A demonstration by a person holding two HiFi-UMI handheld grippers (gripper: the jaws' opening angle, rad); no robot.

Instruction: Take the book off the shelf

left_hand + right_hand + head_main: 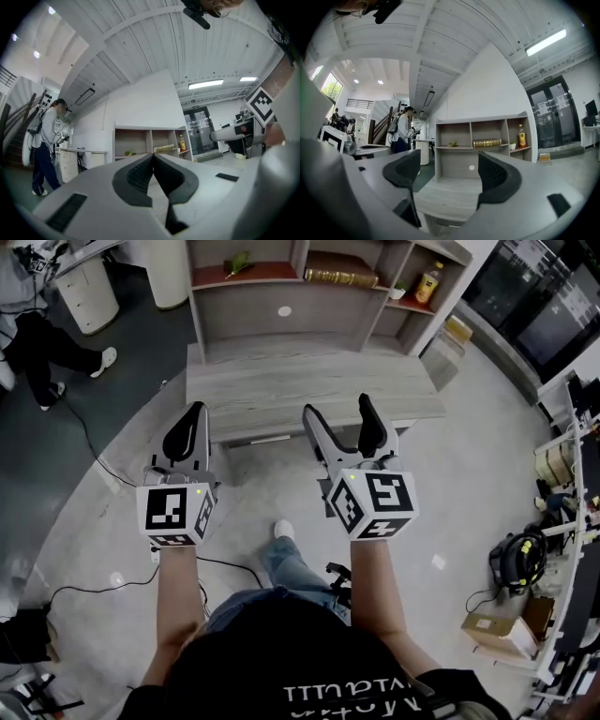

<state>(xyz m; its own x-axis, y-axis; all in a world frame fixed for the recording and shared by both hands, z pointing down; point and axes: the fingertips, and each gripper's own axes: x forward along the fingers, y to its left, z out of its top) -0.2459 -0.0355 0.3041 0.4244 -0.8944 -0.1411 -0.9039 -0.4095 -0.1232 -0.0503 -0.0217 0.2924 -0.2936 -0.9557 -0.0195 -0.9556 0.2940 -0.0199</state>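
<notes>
A gold-brown book (341, 277) lies flat in the middle upper compartment of the wooden shelf unit (281, 310); it also shows in the right gripper view as the book (487, 142) and small in the left gripper view as the book (164, 148). My left gripper (194, 413) is shut with nothing in it, short of the desk's near edge. My right gripper (338, 414) is open and empty, its jaws over the desk's front edge. Both are far from the book.
A grey wooden desk (309, 390) stands in front of the shelf. On the shelf are a green plant sprig (236, 265), a small pot (399, 292) and an orange-capped bottle (427, 283). A person (33, 324) stands at the left. Cables cross the floor.
</notes>
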